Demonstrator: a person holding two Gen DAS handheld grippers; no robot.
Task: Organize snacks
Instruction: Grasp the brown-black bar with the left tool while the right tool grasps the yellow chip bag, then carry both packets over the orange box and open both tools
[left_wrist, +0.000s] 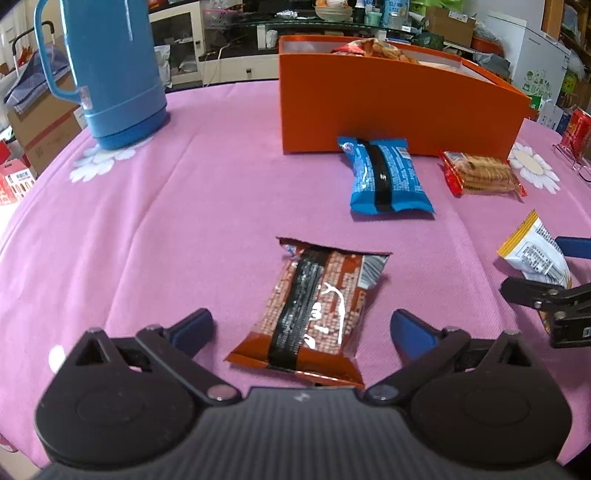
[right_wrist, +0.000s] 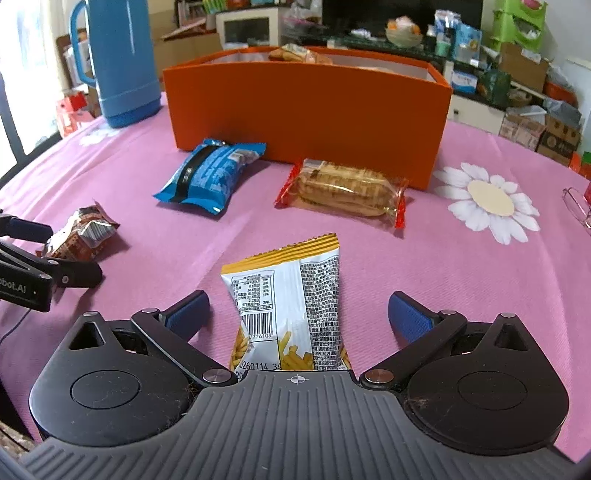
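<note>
My left gripper is open, its fingers either side of a brown snack packet lying on the pink tablecloth; it also shows in the right wrist view. My right gripper is open around a yellow-and-white snack packet, which also shows in the left wrist view. A blue packet and a red-ended biscuit pack lie in front of the orange box, which holds some snacks.
A blue thermos stands at the back left. A clear stand with red packets sits at the right edge. Daisy prints mark the cloth. Cluttered shelves and cartons lie beyond the table.
</note>
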